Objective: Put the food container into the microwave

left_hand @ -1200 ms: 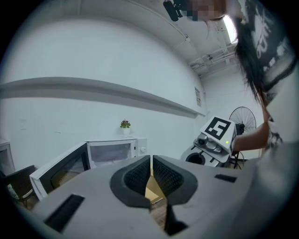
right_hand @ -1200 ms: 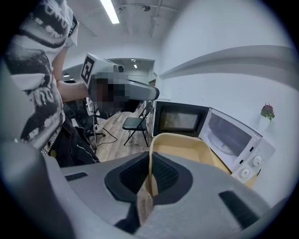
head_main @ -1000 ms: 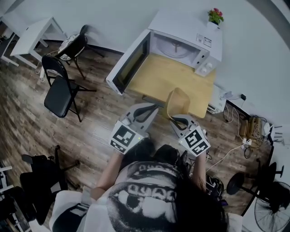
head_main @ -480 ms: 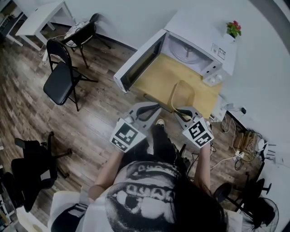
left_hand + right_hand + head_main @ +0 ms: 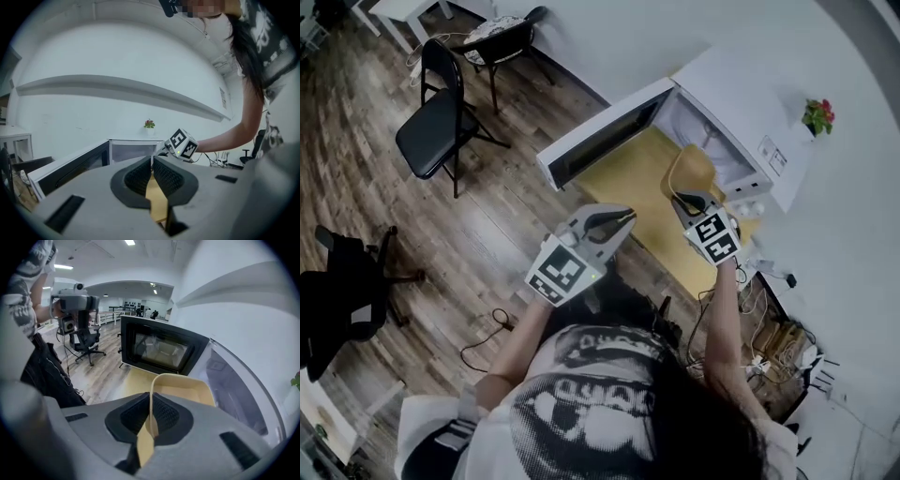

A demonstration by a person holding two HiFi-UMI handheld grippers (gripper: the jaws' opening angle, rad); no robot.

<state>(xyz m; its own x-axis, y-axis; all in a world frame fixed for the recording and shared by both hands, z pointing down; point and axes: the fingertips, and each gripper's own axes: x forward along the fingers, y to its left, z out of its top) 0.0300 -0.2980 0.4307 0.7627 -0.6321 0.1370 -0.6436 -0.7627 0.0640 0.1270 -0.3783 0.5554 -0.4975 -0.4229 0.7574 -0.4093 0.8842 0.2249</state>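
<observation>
A beige food container hangs by its rim over the yellow wooden table, right in front of the white microwave's open cavity. My right gripper is shut on that rim; the right gripper view shows the thin wall of the container pinched in the gripper. The microwave door stands swung open to the left. My left gripper is held shut above the table's near edge, nothing between its fingers.
A small potted plant stands on top of the microwave. Two black chairs stand on the wood floor to the left, and an office chair nearer me. Cables lie on the floor by my feet.
My right gripper has carried the container forward and to the right, from the table's near edge up to the microwave opening. The left gripper stays shut and trails behind.
</observation>
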